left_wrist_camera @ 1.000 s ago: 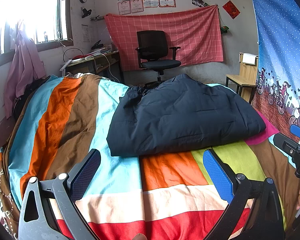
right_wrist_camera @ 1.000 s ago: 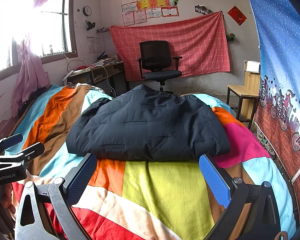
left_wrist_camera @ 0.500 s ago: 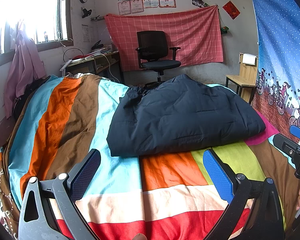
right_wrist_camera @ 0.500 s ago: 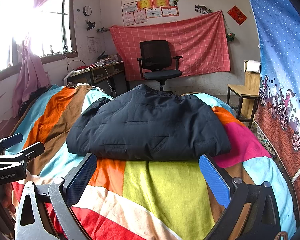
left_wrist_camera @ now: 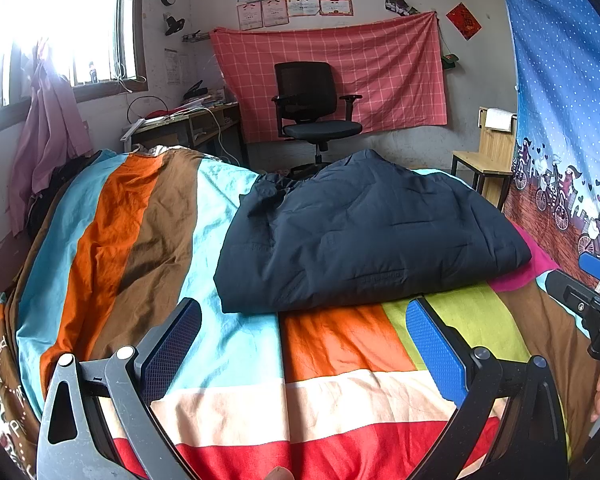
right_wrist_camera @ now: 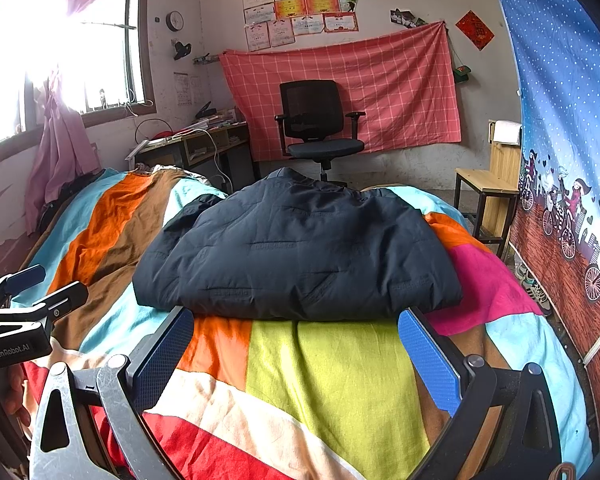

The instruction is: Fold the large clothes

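So the dark navy padded jacket [left_wrist_camera: 364, 232] is lying folded into a chunky rectangle on the bed [left_wrist_camera: 228, 360], on top of the striped multicolour cover, more toward the far end and the right-hand edge than the middle. Its near hem runs roughly parallel to the bed's near edge.

Left gripper [left_wrist_camera: 304, 352] hangs over the near part of the bed, jaws spread wide with nothing between them. The jacket sits ahead of it and a bit to the right, well clear of the blue pads [left_wrist_camera: 432, 352].

Right gripper [right_wrist_camera: 292, 356] is the same deal, jaws wide apart and empty. From its camera the jacket [right_wrist_camera: 296, 252] is dead ahead, its near hem just beyond the fingertips, but I can't tell if anything's touching.

Each gripper shows at the edge of the other's view. Office chair [right_wrist_camera: 320, 124] stands past the far end of the bed.
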Action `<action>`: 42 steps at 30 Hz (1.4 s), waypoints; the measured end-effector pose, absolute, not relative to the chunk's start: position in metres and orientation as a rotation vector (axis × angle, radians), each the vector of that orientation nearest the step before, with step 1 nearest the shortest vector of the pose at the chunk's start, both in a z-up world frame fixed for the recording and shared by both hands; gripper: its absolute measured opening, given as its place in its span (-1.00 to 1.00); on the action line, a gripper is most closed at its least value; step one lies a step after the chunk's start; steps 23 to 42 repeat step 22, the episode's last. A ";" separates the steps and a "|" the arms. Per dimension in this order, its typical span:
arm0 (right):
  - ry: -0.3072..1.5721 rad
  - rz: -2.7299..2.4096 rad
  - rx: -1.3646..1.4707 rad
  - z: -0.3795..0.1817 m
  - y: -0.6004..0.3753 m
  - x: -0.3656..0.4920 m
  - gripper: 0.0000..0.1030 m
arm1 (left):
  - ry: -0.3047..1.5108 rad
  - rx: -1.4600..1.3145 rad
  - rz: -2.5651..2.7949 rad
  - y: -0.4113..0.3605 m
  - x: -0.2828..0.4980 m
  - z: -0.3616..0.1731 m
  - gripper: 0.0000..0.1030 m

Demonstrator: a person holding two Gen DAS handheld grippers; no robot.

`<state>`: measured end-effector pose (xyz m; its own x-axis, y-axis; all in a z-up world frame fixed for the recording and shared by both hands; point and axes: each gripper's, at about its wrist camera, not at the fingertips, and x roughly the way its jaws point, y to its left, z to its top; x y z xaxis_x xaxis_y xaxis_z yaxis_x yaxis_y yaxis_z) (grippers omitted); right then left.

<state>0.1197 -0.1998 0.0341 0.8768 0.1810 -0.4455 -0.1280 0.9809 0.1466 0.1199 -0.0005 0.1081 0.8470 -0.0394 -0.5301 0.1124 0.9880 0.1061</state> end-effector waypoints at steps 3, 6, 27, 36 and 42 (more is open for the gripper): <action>0.476 0.162 0.114 0.034 -0.200 0.120 1.00 | 0.556 0.130 -0.082 0.000 0.120 0.108 0.95; 0.477 0.161 0.113 0.034 -0.199 0.120 1.00 | 0.570 0.123 -0.090 -0.002 0.120 0.109 0.95; 0.488 0.171 0.101 0.033 -0.188 0.112 1.00 | 0.570 0.133 -0.084 -0.010 0.117 0.109 0.95; 0.488 0.171 0.101 0.033 -0.188 0.112 1.00 | 0.570 0.133 -0.084 -0.010 0.117 0.109 0.95; 0.488 0.171 0.101 0.033 -0.188 0.112 1.00 | 0.570 0.133 -0.084 -0.010 0.117 0.109 0.95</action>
